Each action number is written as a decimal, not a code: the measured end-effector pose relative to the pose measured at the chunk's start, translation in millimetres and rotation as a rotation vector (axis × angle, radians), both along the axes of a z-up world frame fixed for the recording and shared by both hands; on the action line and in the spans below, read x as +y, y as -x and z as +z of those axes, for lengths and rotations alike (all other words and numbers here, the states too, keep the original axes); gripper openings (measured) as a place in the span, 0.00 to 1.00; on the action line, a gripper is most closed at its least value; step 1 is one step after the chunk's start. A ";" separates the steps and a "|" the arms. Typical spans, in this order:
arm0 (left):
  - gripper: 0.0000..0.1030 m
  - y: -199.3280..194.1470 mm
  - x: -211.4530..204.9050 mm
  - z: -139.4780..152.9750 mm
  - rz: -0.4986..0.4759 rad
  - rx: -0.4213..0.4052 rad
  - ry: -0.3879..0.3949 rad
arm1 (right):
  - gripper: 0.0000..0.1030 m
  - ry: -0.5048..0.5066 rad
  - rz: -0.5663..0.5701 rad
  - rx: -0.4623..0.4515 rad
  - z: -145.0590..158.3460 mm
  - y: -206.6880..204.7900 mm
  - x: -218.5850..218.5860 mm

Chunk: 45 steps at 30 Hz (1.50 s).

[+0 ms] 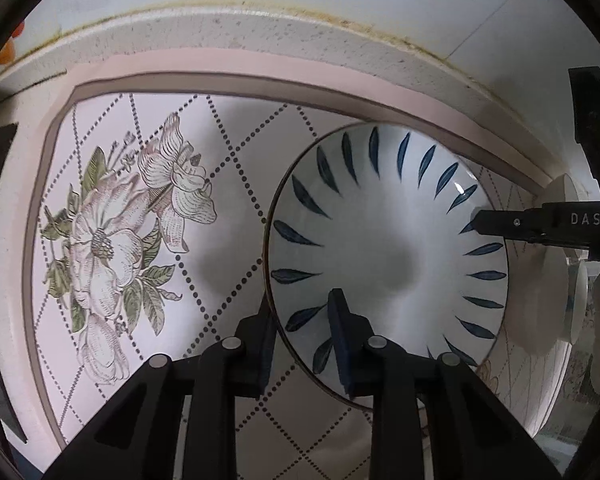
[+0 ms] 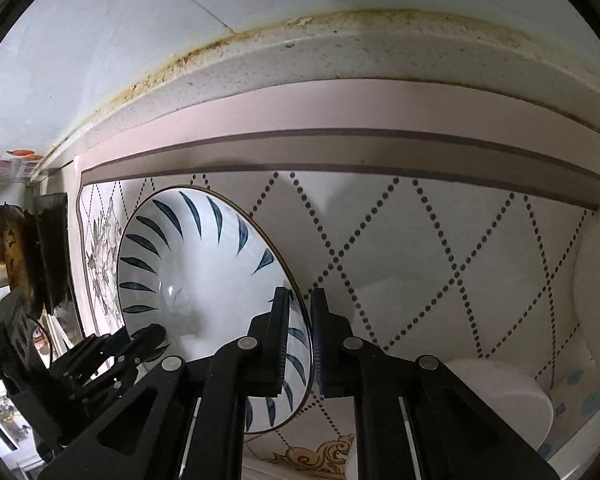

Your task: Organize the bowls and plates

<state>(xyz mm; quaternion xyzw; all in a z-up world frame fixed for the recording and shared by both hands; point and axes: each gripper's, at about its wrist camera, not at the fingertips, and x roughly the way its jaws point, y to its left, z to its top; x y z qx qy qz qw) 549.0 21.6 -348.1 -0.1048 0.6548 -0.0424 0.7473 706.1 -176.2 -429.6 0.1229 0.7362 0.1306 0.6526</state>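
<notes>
Both sets of jaws are pinched on the rim of the same bowl point(image 1: 384, 256), one at each side. From the left wrist, the left gripper point(image 1: 306, 320) straddles the near-left edge, one dark finger point(image 1: 342, 344) inside the basin and the other outside against the wall, the gap between them narrow and filled by the rim. From the right wrist, the right gripper point(image 2: 301, 320) does likewise on the opposite edge, its fingers drawn close with only the thin brown-lined rim between them. The bowl is white with dark blue leaf strokes fanning round its inner wall, and it sits on a pale mat point(image 1: 236, 136) printed with dotted diamonds and a large flower spray point(image 1: 120, 236), bordered in grey and pink. That mat lies on a speckled countertop point(image 1: 284, 32) whose back edge meets a pale wall point(image 2: 100, 40) along a stained seam. In the left view the right gripper's black finger point(image 1: 512, 224), lettered in white, reaches in from the right onto the far rim; in the right view the left gripper point(image 2: 140, 340) shows as a black linkage low at the left. Off to the right of the bowl lie more white dishes point(image 2: 512, 396), close by but apart from it. A tarnished metal pot point(image 2: 4, 248) stands at the far left beyond the mat.
</notes>
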 end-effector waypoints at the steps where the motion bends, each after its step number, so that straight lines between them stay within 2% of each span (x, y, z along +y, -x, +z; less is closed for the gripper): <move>1: 0.22 1.3 -0.3 4.1 -0.003 -0.005 -0.001 | 0.12 -0.003 -0.001 0.000 1.8 1.7 -0.9; 5: 0.22 9.6 -3.3 22.7 -0.020 -0.034 -0.010 | 0.12 -0.012 0.004 -0.010 14.2 9.8 -2.9; 14: 0.22 49.8 -2.1 58.9 -0.048 -0.091 -0.021 | 0.12 -0.038 0.029 -0.069 66.3 51.1 -8.5; 18: 0.22 78.0 -8.4 79.6 -0.069 -0.124 -0.033 | 0.12 -0.042 0.038 -0.100 89.7 83.4 -6.9; 27: 0.22 141.0 -27.2 97.1 -0.123 -0.164 -0.023 | 0.12 -0.063 0.029 -0.151 128.5 173.0 -42.8; 35: 0.22 184.7 -47.2 79.8 -0.180 -0.132 -0.028 | 0.12 -0.074 -0.010 -0.152 126.4 247.0 -67.8; 45: 0.22 209.3 -58.0 30.6 -0.208 -0.053 -0.056 | 0.12 -0.075 -0.038 -0.078 75.1 302.0 -78.8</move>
